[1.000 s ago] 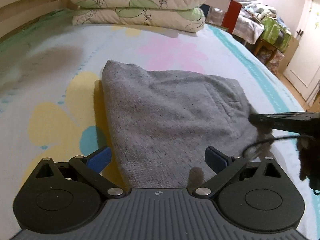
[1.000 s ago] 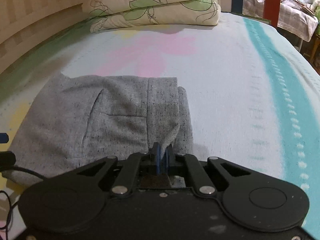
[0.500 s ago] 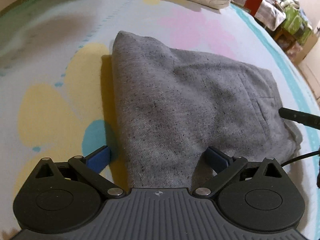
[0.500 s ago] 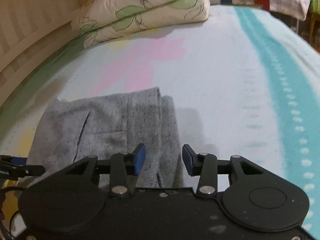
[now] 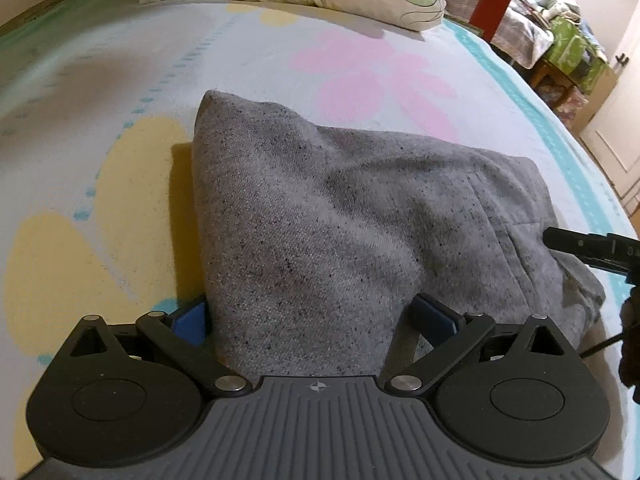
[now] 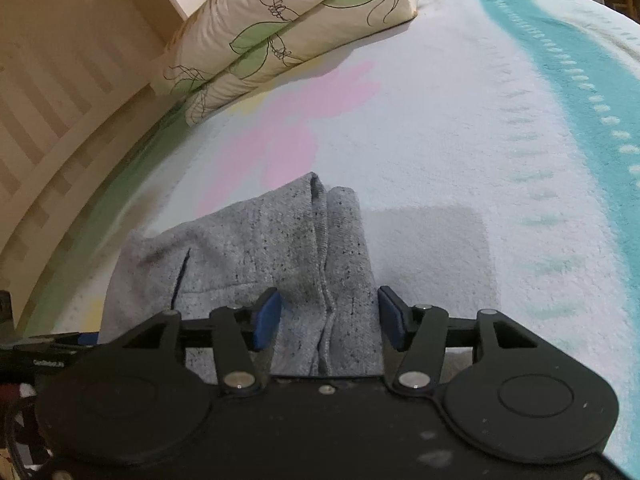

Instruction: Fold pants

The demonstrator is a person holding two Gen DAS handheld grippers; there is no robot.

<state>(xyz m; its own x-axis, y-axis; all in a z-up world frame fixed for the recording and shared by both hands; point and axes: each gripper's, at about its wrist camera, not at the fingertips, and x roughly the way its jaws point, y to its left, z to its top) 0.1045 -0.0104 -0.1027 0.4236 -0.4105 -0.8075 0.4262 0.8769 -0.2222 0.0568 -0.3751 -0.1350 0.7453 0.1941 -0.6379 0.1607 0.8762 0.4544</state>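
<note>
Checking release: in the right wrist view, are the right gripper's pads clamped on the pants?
No, the right gripper is opening, with the grey pants lying loose between its pads.
</note>
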